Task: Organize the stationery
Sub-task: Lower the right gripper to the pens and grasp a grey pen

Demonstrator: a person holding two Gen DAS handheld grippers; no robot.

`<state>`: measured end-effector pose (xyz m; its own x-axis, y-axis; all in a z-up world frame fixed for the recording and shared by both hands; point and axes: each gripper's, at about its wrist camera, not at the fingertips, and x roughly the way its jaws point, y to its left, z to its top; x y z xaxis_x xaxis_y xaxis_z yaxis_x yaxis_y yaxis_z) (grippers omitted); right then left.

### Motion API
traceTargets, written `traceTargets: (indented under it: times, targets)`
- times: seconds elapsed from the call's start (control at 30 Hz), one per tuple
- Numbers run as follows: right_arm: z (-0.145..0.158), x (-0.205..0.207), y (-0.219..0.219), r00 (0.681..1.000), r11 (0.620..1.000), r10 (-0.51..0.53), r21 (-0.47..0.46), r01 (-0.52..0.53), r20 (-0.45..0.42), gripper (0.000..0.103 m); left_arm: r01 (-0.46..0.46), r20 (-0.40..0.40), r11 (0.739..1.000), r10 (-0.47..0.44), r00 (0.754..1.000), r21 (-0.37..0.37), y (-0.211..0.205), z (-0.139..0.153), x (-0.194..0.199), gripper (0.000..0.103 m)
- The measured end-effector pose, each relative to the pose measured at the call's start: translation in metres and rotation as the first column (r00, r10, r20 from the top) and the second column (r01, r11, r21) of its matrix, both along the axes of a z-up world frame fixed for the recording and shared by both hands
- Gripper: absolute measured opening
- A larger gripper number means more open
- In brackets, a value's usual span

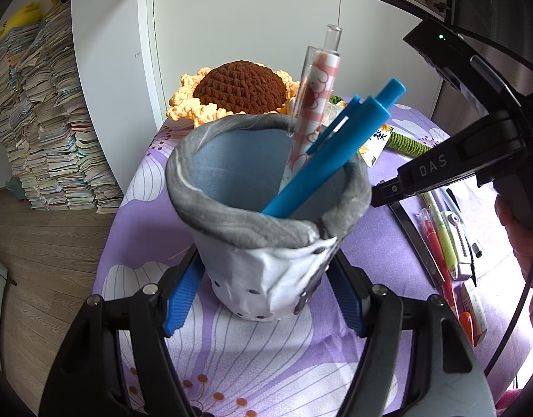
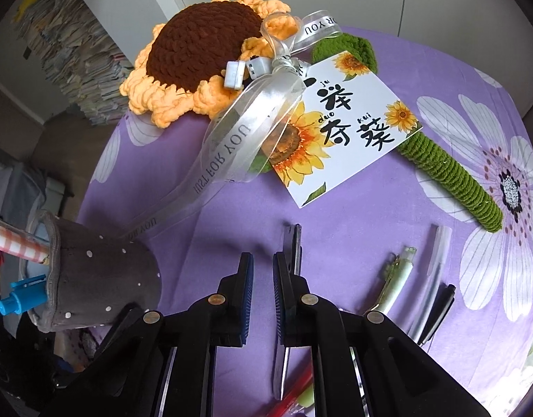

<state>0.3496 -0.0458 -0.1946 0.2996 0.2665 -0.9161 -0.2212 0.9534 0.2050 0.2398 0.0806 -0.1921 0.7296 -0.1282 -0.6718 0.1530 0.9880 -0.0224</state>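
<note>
A soft grey-and-white pen holder (image 1: pixel 266 271) stands on the purple flowered cloth with my left gripper (image 1: pixel 263 300) shut on its base, one blue pad on each side. A blue pen (image 1: pixel 336 160) and a pink checked pen (image 1: pixel 315 104) stick out of the holder. In the right wrist view the holder (image 2: pixel 103 278) is at the lower left. My right gripper (image 2: pixel 263 260) is shut with nothing between its pads, pointing down at the cloth. A thin dark ruler (image 2: pixel 297 246) lies just right of its tips. To the right lie a green pen (image 2: pixel 395 278), a clear pen (image 2: pixel 436 267) and a black pen (image 2: pixel 440 309).
A crochet sunflower (image 2: pixel 196 45) with a green stem (image 2: pixel 450 173), a ribbon and a printed card (image 2: pixel 346 125) lies at the table's far side. A red pen (image 1: pixel 436 253), a white utility knife (image 1: pixel 461 243) and an eraser (image 1: pixel 475 312) lie right of the holder. Stacked books (image 1: pixel 47 121) stand on the floor.
</note>
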Motion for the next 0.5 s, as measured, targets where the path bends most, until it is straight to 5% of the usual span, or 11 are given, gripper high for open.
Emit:
traceTargets:
  times: [0.5]
  targets:
    - [0.001, 0.0, -0.036, 0.997, 0.997, -0.079, -0.026, 0.079, 0.0, 0.01, 0.0, 0.0, 1.0, 0.0, 1.0, 0.0, 0.0, 0.0, 0.0, 0.07]
